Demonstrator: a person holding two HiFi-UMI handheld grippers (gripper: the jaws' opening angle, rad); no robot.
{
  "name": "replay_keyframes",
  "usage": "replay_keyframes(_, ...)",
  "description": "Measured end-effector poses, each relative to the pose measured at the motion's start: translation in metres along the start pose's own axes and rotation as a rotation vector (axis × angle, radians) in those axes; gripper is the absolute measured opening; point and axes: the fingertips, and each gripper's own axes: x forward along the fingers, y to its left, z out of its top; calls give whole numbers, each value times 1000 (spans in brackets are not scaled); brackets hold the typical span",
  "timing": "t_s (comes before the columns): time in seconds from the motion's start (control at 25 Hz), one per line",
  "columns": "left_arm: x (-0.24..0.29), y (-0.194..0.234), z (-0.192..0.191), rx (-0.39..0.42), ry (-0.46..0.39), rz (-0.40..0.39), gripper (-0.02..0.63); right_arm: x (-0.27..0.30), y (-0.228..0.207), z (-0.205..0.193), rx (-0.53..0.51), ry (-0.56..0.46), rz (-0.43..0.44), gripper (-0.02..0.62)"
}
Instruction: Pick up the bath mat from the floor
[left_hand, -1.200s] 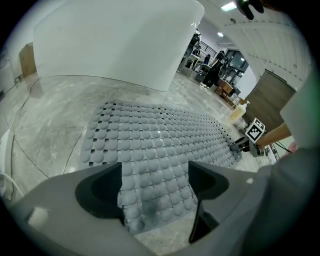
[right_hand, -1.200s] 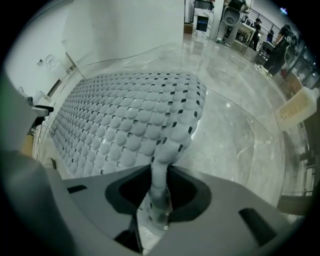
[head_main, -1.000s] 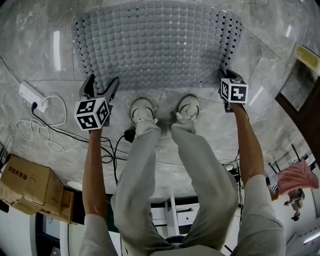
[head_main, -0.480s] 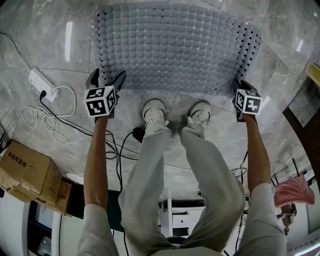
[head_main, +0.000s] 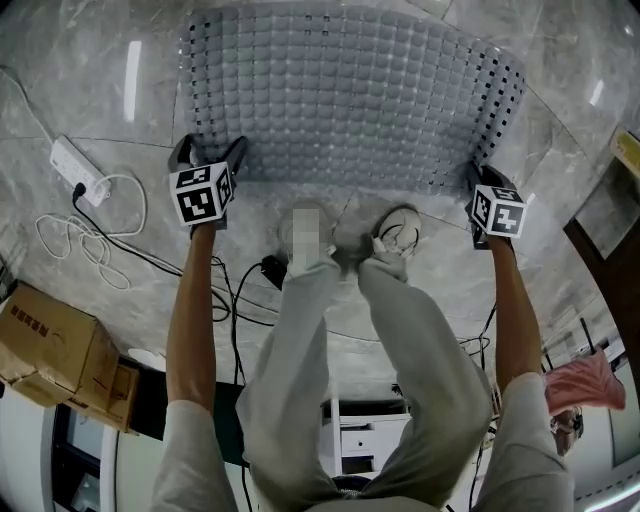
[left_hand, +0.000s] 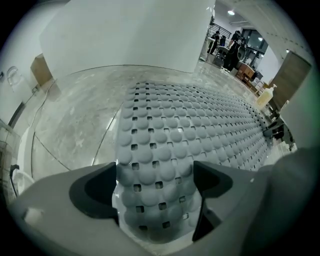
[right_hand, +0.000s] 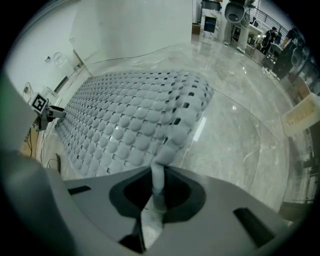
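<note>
Bath mat (head_main: 350, 90): a grey sheet of rounded bumps with small square holes, spread on the pale marble floor (head_main: 90, 60) just ahead of my feet. Its long axis runs left to right across me, and the short sides point away from me. The near long edge lies just beyond my right shoe (head_main: 398, 232).

My right gripper (head_main: 478, 185) is at the mat's near right corner. In the right gripper view its jaws stand narrow, clamped on a thin fold of that corner (right_hand: 156, 192). The mat (right_hand: 130, 115) rises from the floor into the pinch and spreads out away from it to the left.

My left gripper (head_main: 209, 158) is at the near left corner. In the left gripper view its jaws are wide and opening (left_hand: 155, 190). The corner of the mat (left_hand: 185, 130) lies between them, and I cannot see either pad pressing on it.

Both of my arms are stretched down and forward, one at each end of the near edge.

Left of the mat, well apart from it, a white power strip (head_main: 75, 165) lies on the floor with a loose white cable (head_main: 80, 250) coiled beside it. A cardboard box (head_main: 50, 350) stands nearer to me on that side.
</note>
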Motion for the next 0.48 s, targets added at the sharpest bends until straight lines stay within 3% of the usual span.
replay_keyframes(0.48,0,-1,2,7,59,23,443,2,0,1,6,-3,-22,49)
